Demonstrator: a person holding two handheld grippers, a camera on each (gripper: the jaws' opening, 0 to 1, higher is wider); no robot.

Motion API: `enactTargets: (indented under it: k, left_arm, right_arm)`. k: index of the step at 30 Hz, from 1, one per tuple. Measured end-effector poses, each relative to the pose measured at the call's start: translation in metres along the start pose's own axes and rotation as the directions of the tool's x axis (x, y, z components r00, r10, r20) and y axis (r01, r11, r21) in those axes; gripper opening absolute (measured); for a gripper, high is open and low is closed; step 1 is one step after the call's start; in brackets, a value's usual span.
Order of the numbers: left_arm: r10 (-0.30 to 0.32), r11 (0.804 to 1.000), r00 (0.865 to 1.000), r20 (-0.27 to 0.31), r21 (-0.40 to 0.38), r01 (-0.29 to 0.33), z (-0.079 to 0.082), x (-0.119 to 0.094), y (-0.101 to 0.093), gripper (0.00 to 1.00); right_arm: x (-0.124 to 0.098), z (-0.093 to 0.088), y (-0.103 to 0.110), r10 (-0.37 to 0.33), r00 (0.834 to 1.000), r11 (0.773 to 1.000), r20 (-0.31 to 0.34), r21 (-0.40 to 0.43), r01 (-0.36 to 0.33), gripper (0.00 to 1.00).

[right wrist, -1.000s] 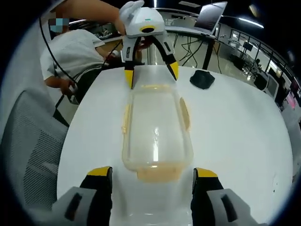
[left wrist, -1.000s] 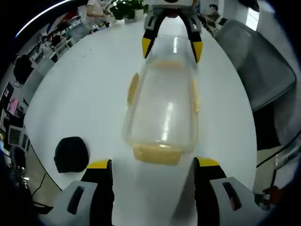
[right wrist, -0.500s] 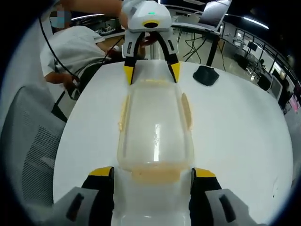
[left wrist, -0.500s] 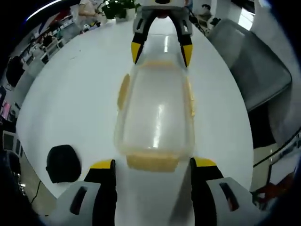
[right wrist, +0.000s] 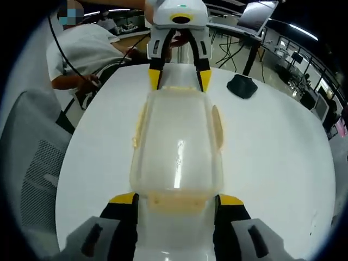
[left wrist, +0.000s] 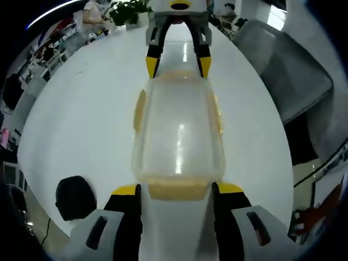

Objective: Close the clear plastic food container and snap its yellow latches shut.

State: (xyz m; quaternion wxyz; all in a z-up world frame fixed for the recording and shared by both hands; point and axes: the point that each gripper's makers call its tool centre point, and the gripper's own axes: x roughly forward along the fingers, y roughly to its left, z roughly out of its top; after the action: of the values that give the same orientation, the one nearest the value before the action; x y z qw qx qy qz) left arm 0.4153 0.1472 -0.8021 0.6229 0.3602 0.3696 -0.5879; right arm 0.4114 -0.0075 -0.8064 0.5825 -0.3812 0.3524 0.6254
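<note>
A clear plastic food container [left wrist: 178, 130] lies lengthwise on the white table [left wrist: 81, 119] with its lid on top. Yellow latches [left wrist: 139, 111] sit along its sides, and one latch [left wrist: 176, 189] is at the near end. My left gripper [left wrist: 177, 190] is open, its yellow-tipped fingers straddling that near end. At the far end my right gripper [left wrist: 177, 65] straddles the container the same way. In the right gripper view the container [right wrist: 176, 147] runs from my right gripper [right wrist: 176, 199], open around the near latch [right wrist: 175, 202], to the left gripper [right wrist: 177, 76]. I cannot tell whether the fingers touch.
A small black object [left wrist: 75, 197] lies on the table beside the left gripper, also seen as the black object [right wrist: 242, 86]. A grey mesh chair [left wrist: 288, 76] stands at the table's edge. A person in a white shirt [right wrist: 81, 51] sits behind the table.
Both grippers have moved in along the container, so each end now sits between a pair of fingers. Both pairs of jaws have narrowed a little. The container has stayed put.
</note>
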Motion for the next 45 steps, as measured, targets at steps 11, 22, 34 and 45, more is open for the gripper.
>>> enactTargets:
  k: [11, 22, 34, 45]
  left_arm:
    - [-0.018, 0.999, 1.000, 0.003, 0.027, 0.018, -0.001, -0.003, -0.004, 0.41]
    - [0.011, 1.000, 0.999, -0.040, 0.005, -0.011, 0.001, -0.003, -0.003, 0.37]
    - [0.043, 0.999, 0.996, -0.075, 0.023, -0.041, -0.001, -0.003, -0.007, 0.36]
    - [0.053, 0.998, 0.992, -0.115, -0.010, -0.054, -0.003, -0.004, -0.005, 0.35]
  right_arm:
    - [-0.002, -0.001, 0.002, 0.009, 1.000, 1.000, -0.016, -0.011, -0.009, 0.44]
    - [-0.004, -0.003, 0.001, 0.001, 1.000, 1.000, -0.023, -0.008, -0.001, 0.36]
    - [-0.004, -0.004, 0.001, -0.004, 0.999, 1.000, -0.053, -0.006, 0.003, 0.35]
    - [-0.007, -0.003, -0.001, 0.000, 0.999, 1.000, -0.042, 0.007, 0.000, 0.34]
